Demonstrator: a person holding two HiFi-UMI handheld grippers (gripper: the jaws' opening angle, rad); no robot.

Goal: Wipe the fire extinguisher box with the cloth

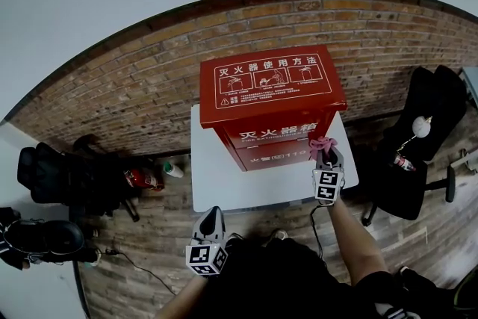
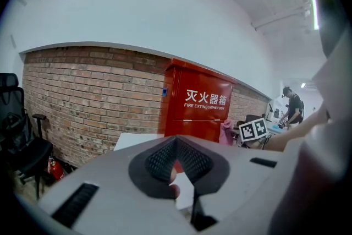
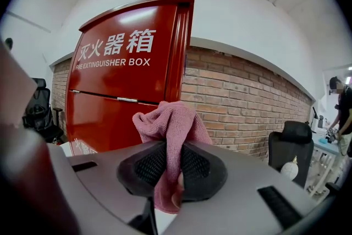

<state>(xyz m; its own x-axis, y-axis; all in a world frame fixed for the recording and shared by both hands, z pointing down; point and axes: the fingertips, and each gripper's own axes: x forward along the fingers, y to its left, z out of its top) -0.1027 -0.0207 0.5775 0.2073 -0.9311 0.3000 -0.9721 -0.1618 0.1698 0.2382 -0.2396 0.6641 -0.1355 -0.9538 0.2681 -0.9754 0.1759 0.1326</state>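
**Inspector A:** Where do we place the fire extinguisher box [image 1: 269,104]?

**Inspector B:** We record it standing upright on the white worktop [image 1: 224,187], back to the brick wall [image 1: 112,101]. Its long axis is vertical and its front face is toward us.

**Inspector A:** And the claws?

**Inspector B:** The right claw [image 3: 170,165] is clamped on the pink cloth [image 3: 171,124], which bunches above the pads and hangs out below. The left claw [image 2: 176,146] is closed at the tips with nothing in it. We see it held low, off the worktop's near edge, well apart from the box.

**Inspector A:** Which relation governs the coming move?

**Inspector B:** The box lies ahead and to the left of the right claw. In the right gripper view the red front fills the left half, and its right vertical edge rises just above the cloth. From the head view the cloth sits by the front's lower right corner; we cannot tell whether it touches. We judge the right claw the nearer by far. A short push forward and leftward should lay cloth on panel.

**Inspector A:** Condition of the box?

**Inspector B:** Glossy red sheet metal, with white characters and "FIRE EXTINGUISHER BOX" on the front. There is a small silver pull [image 3: 126,99] at mid-height and instruction pictograms on the top. We see no obvious grime, and we judge from the gloss that the cloth will slide easily.
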